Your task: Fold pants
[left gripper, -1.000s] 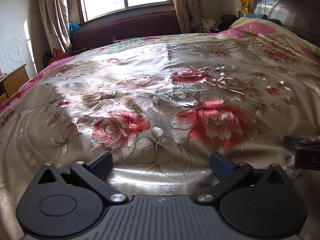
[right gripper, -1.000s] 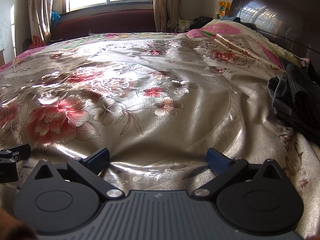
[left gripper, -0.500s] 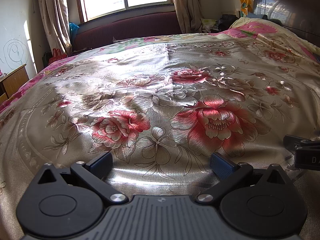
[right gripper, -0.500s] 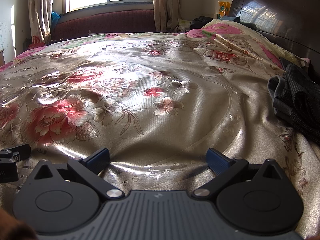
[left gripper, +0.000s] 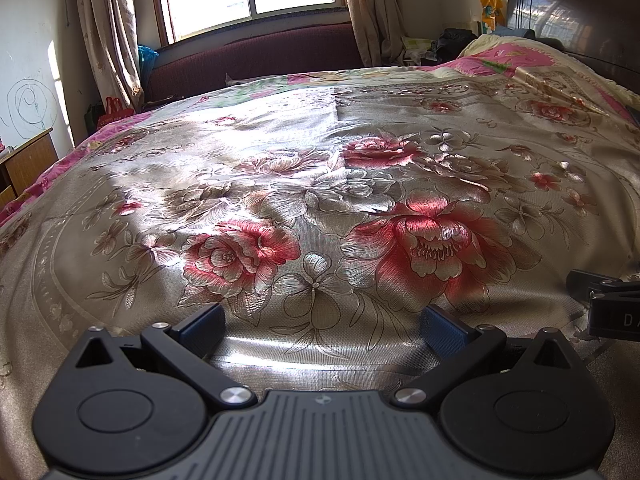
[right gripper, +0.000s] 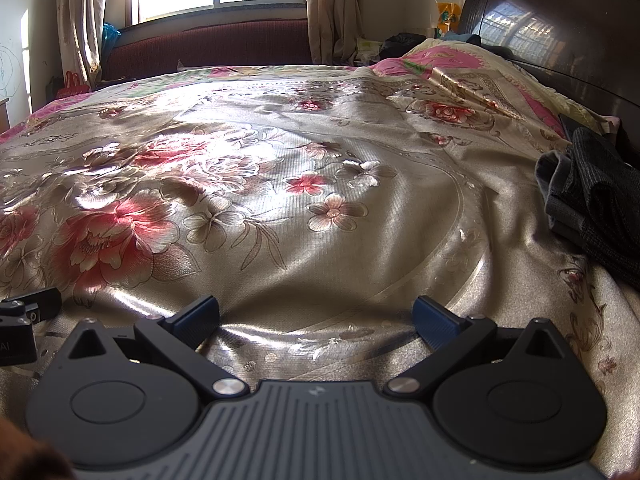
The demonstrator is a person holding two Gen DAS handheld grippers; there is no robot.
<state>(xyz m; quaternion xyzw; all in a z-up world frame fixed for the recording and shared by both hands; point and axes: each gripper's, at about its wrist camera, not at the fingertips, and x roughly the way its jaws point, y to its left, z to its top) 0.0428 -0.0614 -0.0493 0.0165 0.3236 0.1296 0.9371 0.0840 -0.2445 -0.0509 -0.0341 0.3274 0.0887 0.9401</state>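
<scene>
Jaws on both grippers stand wide apart and hold nothing. Left gripper (left gripper: 322, 326) and right gripper (right gripper: 316, 318) sit low at the near edge of the bed (right gripper: 280, 184), side by side, each just visible in the other's view. That looks like a ready pose, with folding not yet begun. Pants (right gripper: 592, 204) lie in a dark crumpled heap well off to the right, near the headboard (right gripper: 560, 32). Most of the bedspread (left gripper: 320, 200) lies bare, I'd guess to leave room for spreading them flat.
</scene>
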